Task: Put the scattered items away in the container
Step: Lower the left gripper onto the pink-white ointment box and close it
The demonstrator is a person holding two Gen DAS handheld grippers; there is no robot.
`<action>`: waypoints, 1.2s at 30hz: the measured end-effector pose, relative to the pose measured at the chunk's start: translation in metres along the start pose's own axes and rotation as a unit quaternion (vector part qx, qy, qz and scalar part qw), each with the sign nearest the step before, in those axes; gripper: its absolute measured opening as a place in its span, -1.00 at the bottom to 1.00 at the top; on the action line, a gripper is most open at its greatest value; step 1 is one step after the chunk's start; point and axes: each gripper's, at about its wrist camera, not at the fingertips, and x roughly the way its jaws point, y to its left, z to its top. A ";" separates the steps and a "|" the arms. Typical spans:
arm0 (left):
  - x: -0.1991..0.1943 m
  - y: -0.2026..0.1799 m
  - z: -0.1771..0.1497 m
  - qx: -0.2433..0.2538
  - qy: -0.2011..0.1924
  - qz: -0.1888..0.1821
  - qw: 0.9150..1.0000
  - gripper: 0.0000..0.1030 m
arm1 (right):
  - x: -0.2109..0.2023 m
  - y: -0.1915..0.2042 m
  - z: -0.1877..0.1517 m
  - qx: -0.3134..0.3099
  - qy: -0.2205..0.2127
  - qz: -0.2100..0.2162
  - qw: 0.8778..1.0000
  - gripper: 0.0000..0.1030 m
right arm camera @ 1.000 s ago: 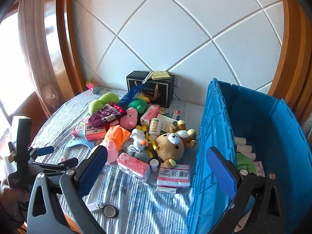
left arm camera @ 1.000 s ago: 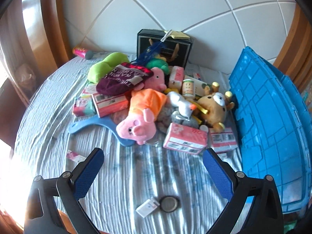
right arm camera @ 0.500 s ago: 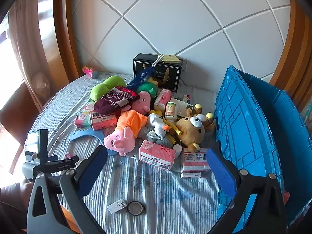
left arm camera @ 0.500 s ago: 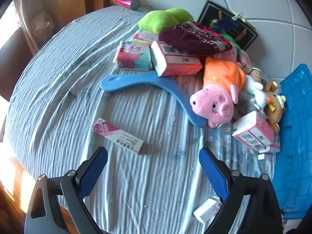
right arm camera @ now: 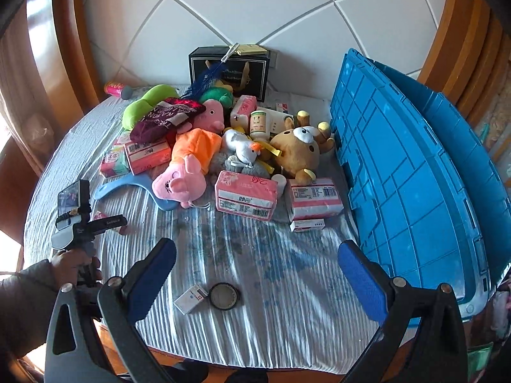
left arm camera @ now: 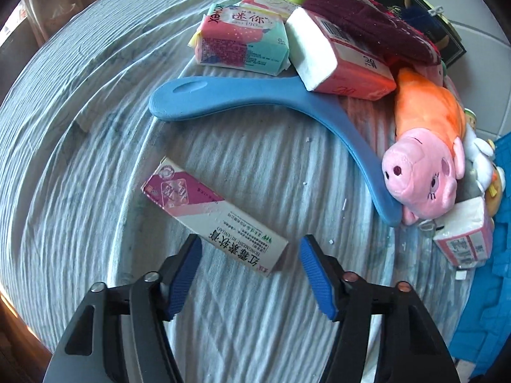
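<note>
The blue container [right arm camera: 412, 172] fills the right of the right wrist view, beside the striped cloth [right arm camera: 242, 255]; a toy-and-packet heap sits at centre, the pink pig plush [right arm camera: 182, 182] lying at its front edge; the right gripper [right arm camera: 255, 274] stands spread wide, holding nothing, above a small white box [right arm camera: 191, 298]; in the left wrist view the left gripper [left arm camera: 250, 255] is closing, its pads not yet touching the pink-and-white carton [left arm camera: 210, 214] whose near end lies between them at lower centre.

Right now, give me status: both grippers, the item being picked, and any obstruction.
Left gripper closing around pink-and-white carton, pads not touching yet. Right gripper open, empty. Carton flat on cloth, apart from blue hanger; nothing in the way.
</note>
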 end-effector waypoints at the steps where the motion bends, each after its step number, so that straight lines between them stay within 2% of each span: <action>1: 0.003 -0.004 -0.001 0.006 0.005 0.007 1.000 -0.46 | 0.000 -0.001 -0.001 0.000 0.000 0.000 1.000 1.00; 4: 0.005 -0.013 -0.006 0.026 0.004 0.017 1.000 -0.82 | 0.002 -0.004 0.001 -0.004 -0.002 0.005 1.000 1.00; 6: 0.004 -0.015 -0.012 0.034 0.002 0.021 0.999 -0.97 | 0.003 -0.007 0.003 -0.009 -0.004 0.008 1.000 1.00; 10: -0.006 -0.016 -0.020 0.044 -0.016 0.023 0.999 -1.00 | 0.017 -0.012 0.002 -0.015 -0.001 0.012 1.000 1.00; 13: -0.013 -0.014 -0.022 0.048 -0.026 0.027 0.998 -1.00 | 0.036 -0.015 -0.008 -0.013 0.019 0.017 1.000 1.00; 17: -0.018 -0.003 -0.022 0.021 -0.035 0.024 0.999 -0.96 | 0.051 -0.012 -0.020 -0.010 0.038 0.027 0.999 1.00; 18: -0.018 0.002 -0.021 0.005 -0.035 0.016 0.999 -0.68 | 0.052 -0.010 -0.022 -0.010 0.039 0.029 0.999 1.00; 19: -0.016 0.007 -0.020 -0.013 -0.032 0.009 0.999 0.09 | 0.052 -0.008 -0.023 -0.011 0.040 0.031 0.999 1.00; 20: -0.015 0.013 -0.019 -0.031 -0.035 0.003 0.999 0.52 | 0.052 -0.007 -0.024 -0.011 0.041 0.033 0.999 1.00; 21: -0.016 0.017 -0.019 -0.046 -0.043 0.001 0.998 0.80 | 0.053 -0.005 -0.025 -0.011 0.043 0.034 0.998 1.00; 24: -0.011 0.016 -0.015 -0.052 -0.036 -0.002 0.998 0.80 | 0.055 -0.001 -0.028 -0.010 0.047 0.035 0.998 1.00; 26: -0.008 0.011 -0.012 -0.047 -0.036 0.013 0.998 0.78 | 0.057 0.000 -0.030 -0.009 0.049 0.034 0.998 1.00; 28: -0.003 0.005 -0.009 -0.049 -0.030 0.019 0.998 0.58 | 0.060 0.000 -0.031 -0.010 0.054 0.033 0.998 1.00; 30: 0.005 -0.001 -0.005 -0.053 -0.021 0.027 0.998 0.48 | 0.063 0.000 -0.033 -0.008 0.057 0.031 0.998 1.00; 32: 0.011 -0.006 -0.001 -0.057 -0.016 0.031 0.998 0.47 | 0.065 -0.001 -0.035 -0.006 0.061 0.032 0.998 1.00; 33: 0.014 -0.009 0.000 -0.057 -0.014 0.036 0.998 0.41 | 0.065 -0.001 -0.036 -0.005 0.062 0.031 0.998 1.00; 34: 0.018 -0.012 0.002 -0.057 -0.012 0.037 0.998 0.26 | 0.066 -0.001 -0.037 -0.005 0.064 0.032 0.997 1.00; 35: 0.020 -0.016 0.002 -0.053 -0.012 0.043 0.998 0.25 | 0.067 -0.002 -0.038 -0.004 0.065 0.032 0.997 1.00; 36: 0.019 -0.019 0.003 -0.047 -0.018 0.045 0.998 0.01 | 0.067 -0.002 -0.039 -0.003 0.066 0.031 0.997 1.00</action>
